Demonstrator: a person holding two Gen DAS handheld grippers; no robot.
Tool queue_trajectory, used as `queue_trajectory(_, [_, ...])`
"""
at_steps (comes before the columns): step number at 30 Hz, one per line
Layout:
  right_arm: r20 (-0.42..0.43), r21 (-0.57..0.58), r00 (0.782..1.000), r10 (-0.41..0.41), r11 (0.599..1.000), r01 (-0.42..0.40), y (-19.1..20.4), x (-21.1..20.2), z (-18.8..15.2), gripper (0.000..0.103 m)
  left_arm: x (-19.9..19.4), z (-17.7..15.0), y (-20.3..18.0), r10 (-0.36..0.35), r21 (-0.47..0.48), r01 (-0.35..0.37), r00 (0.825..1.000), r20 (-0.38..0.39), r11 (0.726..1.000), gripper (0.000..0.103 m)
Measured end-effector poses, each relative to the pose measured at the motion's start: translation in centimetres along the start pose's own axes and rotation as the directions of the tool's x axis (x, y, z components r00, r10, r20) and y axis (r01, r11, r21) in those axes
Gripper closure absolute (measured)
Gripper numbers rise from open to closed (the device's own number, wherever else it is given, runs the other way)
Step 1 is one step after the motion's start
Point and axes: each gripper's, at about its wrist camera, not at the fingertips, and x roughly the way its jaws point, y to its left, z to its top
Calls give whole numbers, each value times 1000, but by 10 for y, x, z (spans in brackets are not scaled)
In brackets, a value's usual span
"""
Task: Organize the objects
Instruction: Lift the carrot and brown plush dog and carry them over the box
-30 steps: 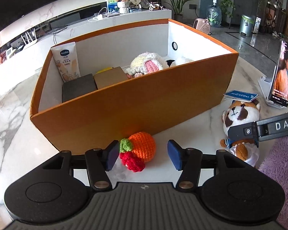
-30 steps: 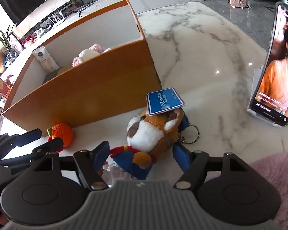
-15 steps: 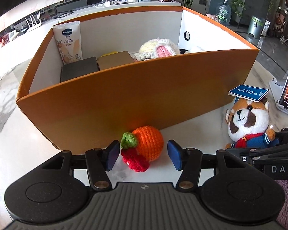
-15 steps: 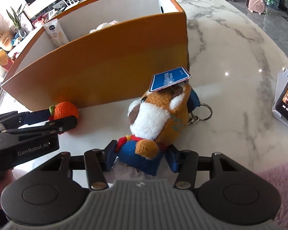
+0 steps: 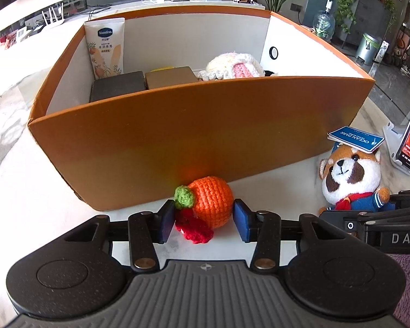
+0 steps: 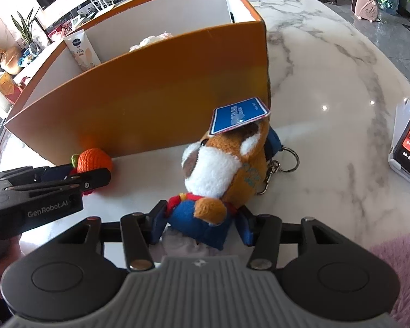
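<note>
Crocheted orange [image 5: 212,201] sits between closing left tongs [image 5: 203,222], seemingly touching; right tongs [image 6: 201,225] clamp fuzzy plush [image 6: 221,172].

Right claw [image 6: 202,225] has its pads tight on the blue body of the plush red panda [image 6: 221,169], blue tag [image 6: 239,116] perched on its head, keyring lying on the marble counter [image 6: 328,87]. Just behind stands the orange box [image 6: 139,106]. At left, the left claw [image 6: 68,177] brackets the crocheted orange [image 6: 94,160], contact hard to judge.
</note>
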Motion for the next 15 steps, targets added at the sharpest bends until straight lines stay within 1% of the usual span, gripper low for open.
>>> queue_trajectory(6, [17,16,1000,-4,1000,4,0,-3,1,48,-9,-1,-4,-27,2,27,1000,7,1000,50])
queue_trajectory(9, [17,23,1000,-10,1000,9,-1,-4,1,53,-13,-1,-7,-33,11,32,999,13,999,50])
queue_trajectory(15, [30,6,999,-15,1000,15,2,-12,-1,58,-31,1,-11,-49,12,49,998,39,999,50])
